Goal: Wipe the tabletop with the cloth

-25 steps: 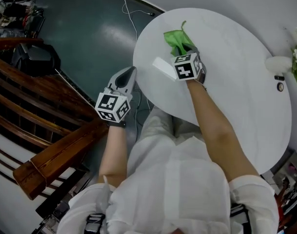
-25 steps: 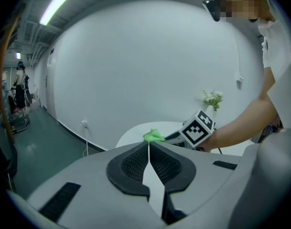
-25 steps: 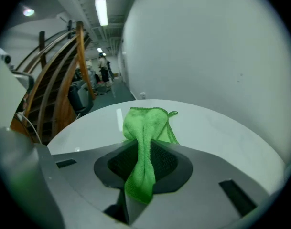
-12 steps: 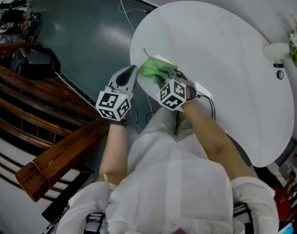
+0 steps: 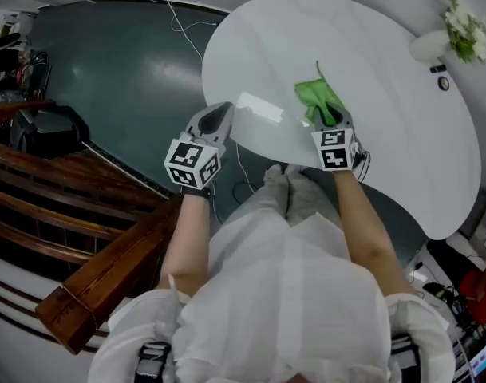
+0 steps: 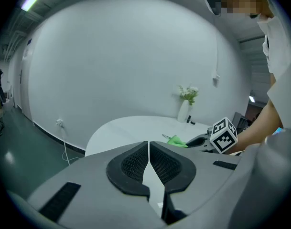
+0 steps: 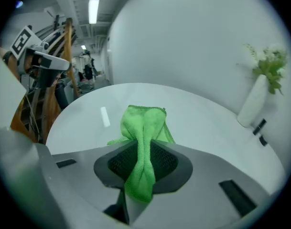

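Observation:
A green cloth (image 5: pixel 316 97) (image 7: pixel 141 142) lies bunched on the round white tabletop (image 5: pixel 370 46) (image 7: pixel 193 118) near its front edge. My right gripper (image 5: pixel 327 118) (image 7: pixel 141 159) is shut on the cloth's near end, and the rest trails forward onto the table. The left gripper (image 5: pixel 214 118) (image 6: pixel 148 162) hangs off the table's left edge over the floor, shut with nothing between its pads. From the left gripper view, the cloth (image 6: pixel 176 140) and the right gripper's marker cube (image 6: pixel 224 135) show to the right.
A white vase with flowers (image 5: pixel 442 37) (image 7: pixel 258 99) and a small dark object (image 5: pixel 443 83) stand at the table's far right. Wooden stair rails (image 5: pixel 83 206) run on the left. A cable (image 5: pixel 179 24) lies on the dark green floor.
The right gripper has dragged the cloth from the table's left front edge toward the right across the tabletop. The left gripper has stayed beside the table edge.

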{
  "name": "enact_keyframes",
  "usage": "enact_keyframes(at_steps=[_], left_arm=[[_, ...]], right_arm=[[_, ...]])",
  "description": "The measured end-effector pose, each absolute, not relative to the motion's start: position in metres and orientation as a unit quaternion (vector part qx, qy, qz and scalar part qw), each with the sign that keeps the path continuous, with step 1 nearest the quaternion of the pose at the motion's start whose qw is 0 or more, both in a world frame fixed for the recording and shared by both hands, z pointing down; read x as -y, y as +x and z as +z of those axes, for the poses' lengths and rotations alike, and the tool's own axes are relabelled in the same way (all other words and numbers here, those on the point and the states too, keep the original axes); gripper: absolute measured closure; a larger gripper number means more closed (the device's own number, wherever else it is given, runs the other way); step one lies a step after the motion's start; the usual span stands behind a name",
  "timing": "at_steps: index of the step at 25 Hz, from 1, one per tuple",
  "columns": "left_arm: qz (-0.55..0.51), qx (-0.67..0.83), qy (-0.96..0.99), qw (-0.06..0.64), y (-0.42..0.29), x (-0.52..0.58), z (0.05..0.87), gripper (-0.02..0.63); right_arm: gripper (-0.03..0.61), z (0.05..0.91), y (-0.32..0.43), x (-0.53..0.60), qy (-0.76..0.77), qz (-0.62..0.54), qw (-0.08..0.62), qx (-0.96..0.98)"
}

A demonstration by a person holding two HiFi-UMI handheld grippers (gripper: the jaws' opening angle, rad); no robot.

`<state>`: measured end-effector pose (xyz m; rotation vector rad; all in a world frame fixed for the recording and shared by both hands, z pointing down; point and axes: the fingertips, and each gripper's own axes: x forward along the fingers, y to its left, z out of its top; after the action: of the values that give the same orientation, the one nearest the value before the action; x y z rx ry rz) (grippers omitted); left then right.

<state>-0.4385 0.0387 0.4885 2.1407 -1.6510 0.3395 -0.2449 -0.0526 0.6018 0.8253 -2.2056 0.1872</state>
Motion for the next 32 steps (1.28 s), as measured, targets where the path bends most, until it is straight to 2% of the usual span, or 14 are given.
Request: enact_keyframes(at_steps=[5, 10, 16, 25, 29, 32], left_arm=[[0.116, 0.567, 0.789, 0.206, -0.423, -0.047, 0.488, 0.592], [0.108, 0.546, 0.806, 0.202, -0.412, -0.066, 0.486, 0.592], [0.111, 0.518, 0.822, 0.207, -0.395, -0.084, 0.492, 0.592], [0.109, 0.481, 0.845, 0.207, -0.346, -0.081, 0.492, 0.592], [0.118, 0.455, 0.86, 0.198, -0.311, -0.079, 0.489, 0.592], [0.124, 0.446, 0.865, 0.193, -0.285, -0.072, 0.487, 0.592]], right_arm=[[0.509, 0.604, -0.179, 0.046, 0.425, 0.12, 0.379, 0.814], [0.509, 0.608, -0.151, 0.012, 0.48, 0.155, 0.374, 0.778], [0.509, 0.611, -0.181, -0.035, 0.458, 0.166, 0.381, 0.786], [0.509, 0.612, -0.269, -0.085, 0.299, 0.118, 0.403, 0.857], [0.509, 0.612, -0.267, -0.081, 0.279, 0.096, 0.406, 0.865], [0.509, 0.611, -0.238, -0.069, 0.306, 0.102, 0.4, 0.858]])
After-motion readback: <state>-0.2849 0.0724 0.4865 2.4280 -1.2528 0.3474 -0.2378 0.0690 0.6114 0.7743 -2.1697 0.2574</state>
